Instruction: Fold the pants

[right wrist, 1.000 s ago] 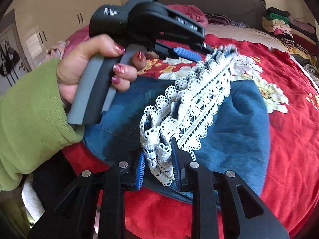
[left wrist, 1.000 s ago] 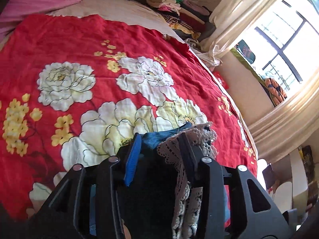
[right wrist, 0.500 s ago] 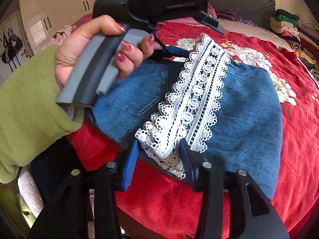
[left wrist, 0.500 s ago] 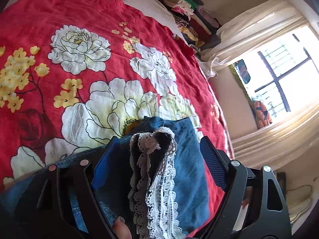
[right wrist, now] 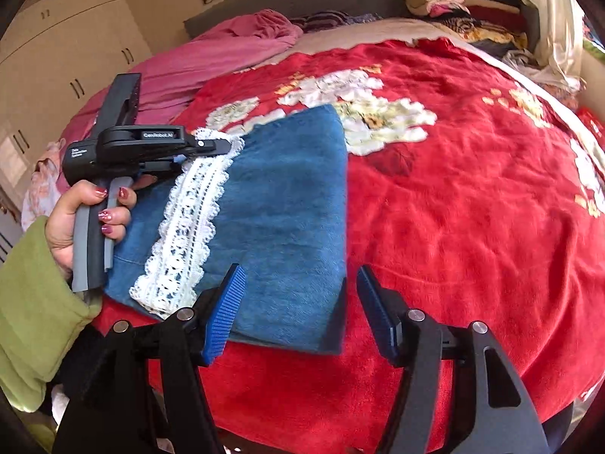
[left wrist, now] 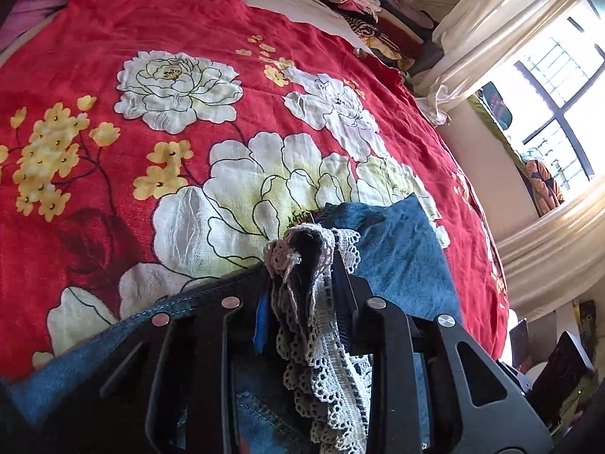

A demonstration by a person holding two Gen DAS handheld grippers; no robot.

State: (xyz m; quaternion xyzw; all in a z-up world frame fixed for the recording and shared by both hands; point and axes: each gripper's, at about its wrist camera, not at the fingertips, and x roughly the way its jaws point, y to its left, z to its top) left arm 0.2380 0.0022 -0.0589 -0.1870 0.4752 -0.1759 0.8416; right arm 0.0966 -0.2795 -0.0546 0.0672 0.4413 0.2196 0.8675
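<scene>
Blue denim pants (right wrist: 287,204) with a white lace hem band (right wrist: 189,227) lie folded on the red flowered bedspread (right wrist: 472,208). My left gripper (left wrist: 302,283) is shut on the far end of the lace band (left wrist: 302,261); in the right wrist view it (right wrist: 211,145) sits at the band's far end, held by a hand in a green sleeve. My right gripper (right wrist: 298,302) is open and empty, just above the pants' near edge, its blue pads (right wrist: 227,310) spread wide.
A pink quilt (right wrist: 227,60) lies at the head of the bed. Stacked folded clothes (right wrist: 453,3) sit at the far right corner by a curtain (left wrist: 491,38) and window. Cupboards (right wrist: 68,56) stand on the left. The bed's near edge is just below my right gripper.
My right gripper let go of the lace band, opened and drew back toward the near edge. My left gripper opened half a second ago and has shut on the lace end again.
</scene>
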